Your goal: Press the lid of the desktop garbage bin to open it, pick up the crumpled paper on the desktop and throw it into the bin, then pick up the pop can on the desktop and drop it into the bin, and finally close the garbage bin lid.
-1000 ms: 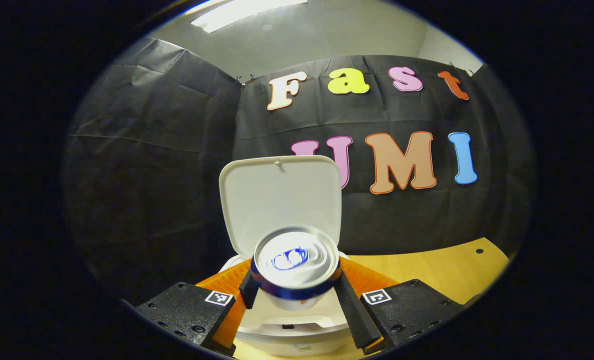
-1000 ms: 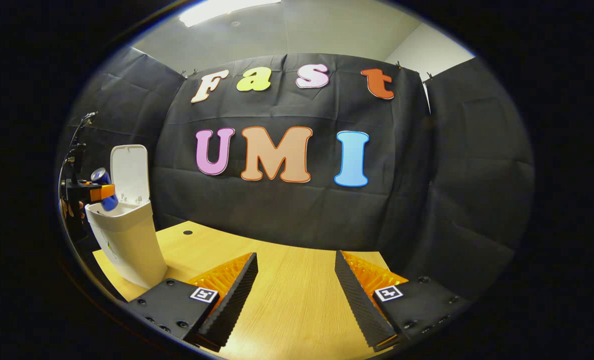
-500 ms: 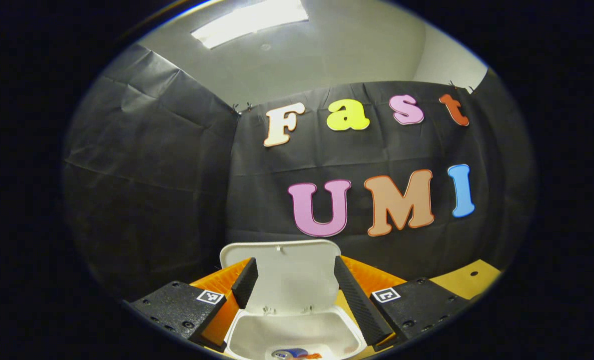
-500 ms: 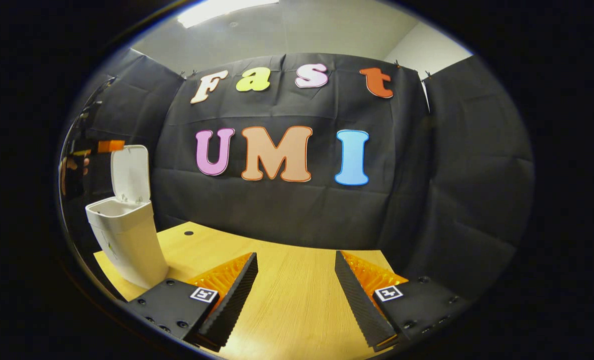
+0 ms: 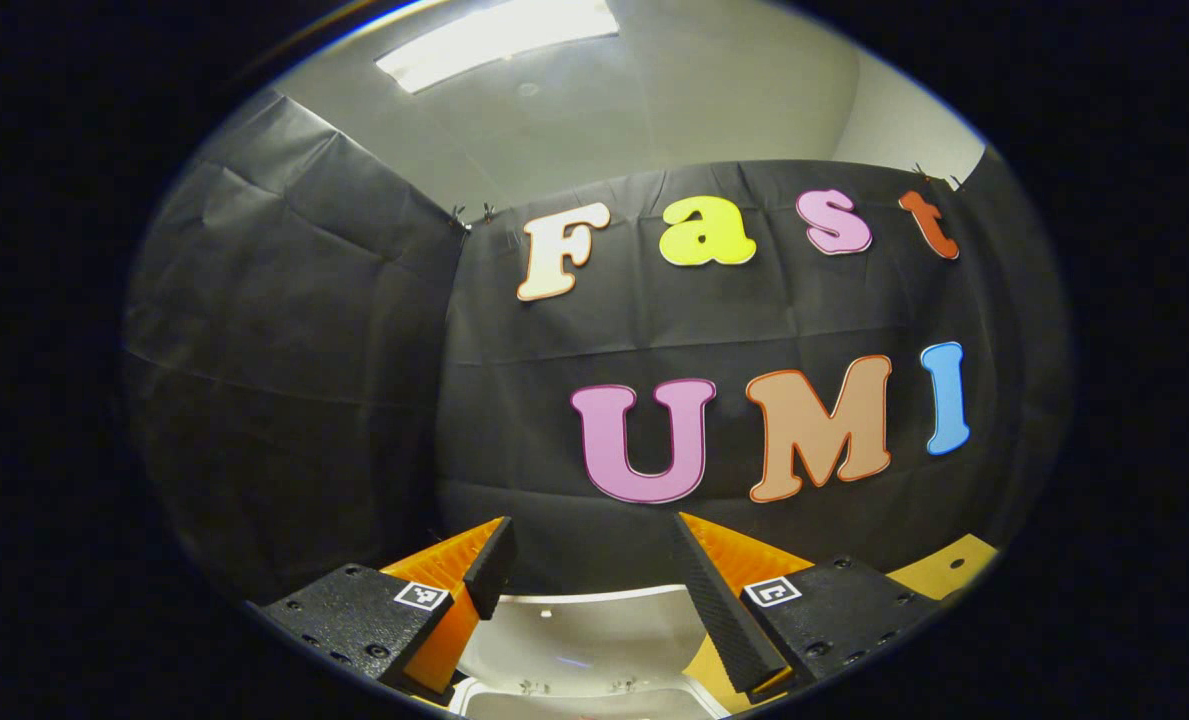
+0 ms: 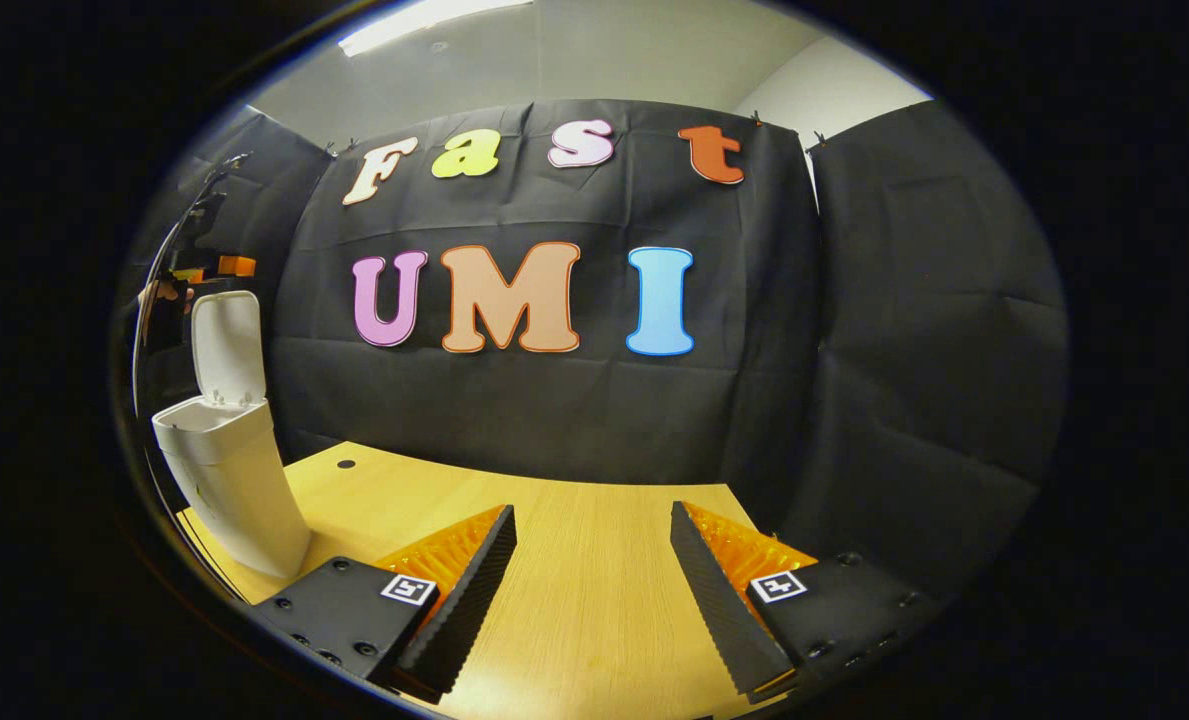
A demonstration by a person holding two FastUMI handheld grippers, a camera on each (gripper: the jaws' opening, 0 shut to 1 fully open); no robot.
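In the left gripper view my left gripper (image 5: 589,585) is open with nothing between its fingers, held high above the white bin's raised lid (image 5: 579,640), whose top edge shows low between the fingers. In the right gripper view the white garbage bin (image 6: 229,480) stands at the far left of the wooden desk (image 6: 574,560) with its lid (image 6: 226,345) upright. The left gripper (image 6: 216,268) and the hand holding it hover just above that lid's top. My right gripper (image 6: 594,575) is open and empty, low over the desk, well right of the bin.
A small dark hole (image 6: 345,464) sits in the desk near the back wall, right of the bin. The desk corner with another hole (image 5: 959,563) shows at the right in the left gripper view. Black cloth walls close the back and sides.
The left gripper let go of the can, which dropped into the bin, then rose above the upright lid. The right gripper turned slightly to the right, staying open over the desk.
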